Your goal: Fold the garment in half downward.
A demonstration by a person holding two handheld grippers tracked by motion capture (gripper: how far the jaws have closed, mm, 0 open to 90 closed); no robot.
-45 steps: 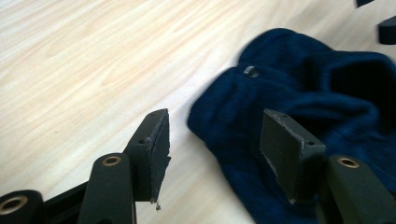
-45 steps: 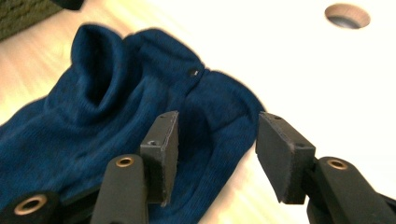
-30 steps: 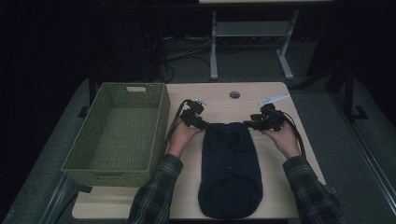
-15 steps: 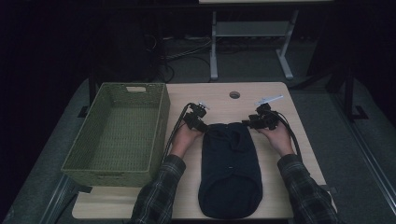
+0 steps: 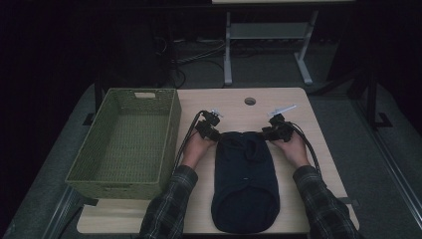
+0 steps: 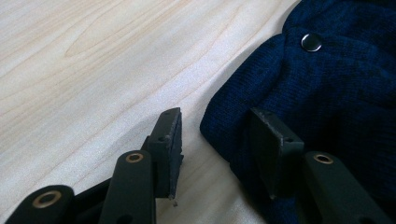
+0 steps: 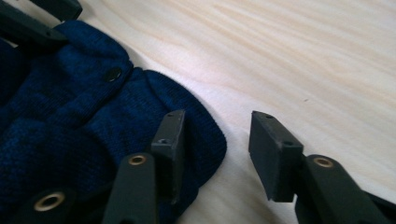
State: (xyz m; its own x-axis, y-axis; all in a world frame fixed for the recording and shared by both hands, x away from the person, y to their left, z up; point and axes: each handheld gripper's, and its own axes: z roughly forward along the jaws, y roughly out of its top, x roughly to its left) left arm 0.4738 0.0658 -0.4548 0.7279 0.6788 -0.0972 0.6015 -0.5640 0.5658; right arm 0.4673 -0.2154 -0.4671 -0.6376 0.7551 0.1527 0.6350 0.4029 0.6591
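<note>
A dark navy knitted garment (image 5: 245, 179) lies flat on the pale wooden desk (image 5: 234, 102), beside an empty green woven basket (image 5: 127, 139). Since a second ago both hands have sunk to its far corners. The left tool (image 5: 211, 130) and right tool (image 5: 272, 130) have been closing, jaws apart, each straddling a knit edge (image 6: 224, 121) unclamped. Dark room beyond.

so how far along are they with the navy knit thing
Done: the navy knit garment lies folded lengthwise on the table. In hand: the left gripper and right gripper straddle its two far corners, jaws just closing, pads not yet pinching. Left: the grip itself, probably another fold, and perhaps the green basket, which holds nothing.
</note>
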